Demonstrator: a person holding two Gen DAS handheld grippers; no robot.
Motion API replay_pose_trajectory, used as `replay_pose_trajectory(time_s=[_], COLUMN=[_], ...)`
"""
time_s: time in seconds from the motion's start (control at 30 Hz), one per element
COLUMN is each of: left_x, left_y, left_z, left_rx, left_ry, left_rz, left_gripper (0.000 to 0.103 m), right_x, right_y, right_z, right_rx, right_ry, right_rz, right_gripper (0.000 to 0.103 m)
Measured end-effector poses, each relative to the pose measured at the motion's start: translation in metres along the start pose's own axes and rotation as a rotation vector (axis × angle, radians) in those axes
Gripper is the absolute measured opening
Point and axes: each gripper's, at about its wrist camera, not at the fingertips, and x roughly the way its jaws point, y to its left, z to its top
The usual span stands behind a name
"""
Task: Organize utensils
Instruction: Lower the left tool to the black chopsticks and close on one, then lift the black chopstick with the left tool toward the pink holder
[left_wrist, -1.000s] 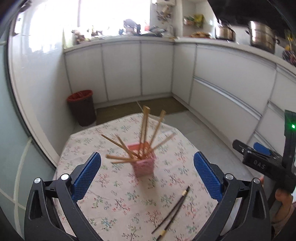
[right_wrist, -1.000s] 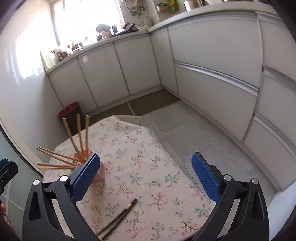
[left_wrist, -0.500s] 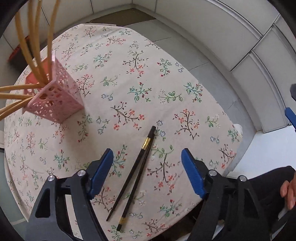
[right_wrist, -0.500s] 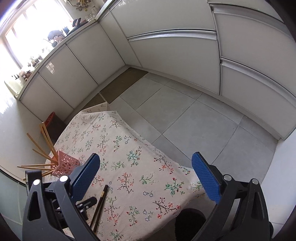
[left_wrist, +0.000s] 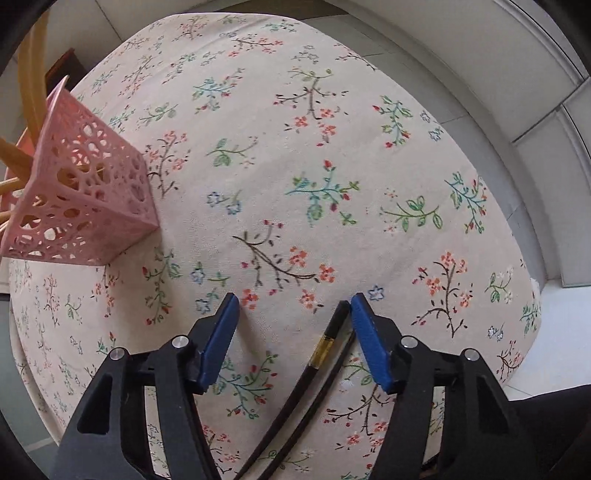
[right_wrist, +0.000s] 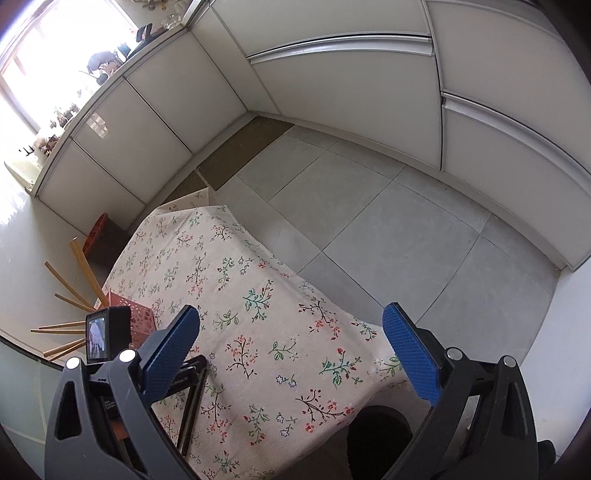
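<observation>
Left gripper (left_wrist: 291, 306) has dropped low over the black chopsticks (left_wrist: 325, 354), fingers apart.
Pink holder (left_wrist: 79, 195) at ten o'clock; right gripper (right_wrist: 291, 350) wide apart past the surface (left_wrist: 369, 147) edge.

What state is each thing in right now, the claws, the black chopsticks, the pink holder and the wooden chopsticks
left claw: open, low over the table, black chopsticks lying between its fingers
right claw: open, holding nothing
black chopsticks: flat on the floral tablecloth, not gripped
pink holder: upright on the cloth
wooden chopsticks: standing in the holder, fanned out
</observation>
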Motion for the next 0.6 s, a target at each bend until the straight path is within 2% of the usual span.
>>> replay_pose_trajectory(time_s=[0.13, 0.23, 0.27, 0.33, 0.37, 0.4, 0.5, 0.6], left_x=[0.002, 0.002, 0.001, -0.003, -0.007, -0.009, -0.014, -0.025], left_y=[0.027, 0.033, 0.032, 0.025, 0.020, 0.018, 0.024, 0.039], left_z=[-0.007, -0.015, -0.017, -0.024, -0.031, -0.033, -0.041, -0.056], left_rx=[-0.062, -0.042, -0.026, 0.015, 0.030, 0.041, 0.034, 0.028], left_ry=[0.019, 0.028, 0.026, 0.013, 0.007, -0.003, -0.040, -0.095], left_rz=[-0.041, -0.034, -0.031, -0.037, -0.036, -0.024, -0.022, 0.019], left_gripper=[0.060, 0.059, 0.055, 0.042, 0.030, 0.010, 0.007, 0.006], right_x=[0.005, 0.008, 0.009, 0.014, 0.017, 0.022, 0.042, 0.069], right_y=[0.006, 0.015, 0.018, 0.026, 0.030, 0.035, 0.049, 0.062], right_z=[-0.001, -0.005, -0.007, -0.012, -0.014, -0.017, -0.028, -0.044], right_rx=[-0.023, -0.052, -0.061, -0.076, -0.081, -0.086, -0.092, -0.072], right_ry=[0.017, 0.027, 0.032, 0.053, 0.068, 0.088, 0.167, 0.262], right_rz=[0.005, -0.002, -0.003, -0.004, -0.004, -0.007, -0.012, -0.027], right_gripper=[0.097, 0.097, 0.097, 0.097, 0.097, 0.097, 0.096, 0.096])
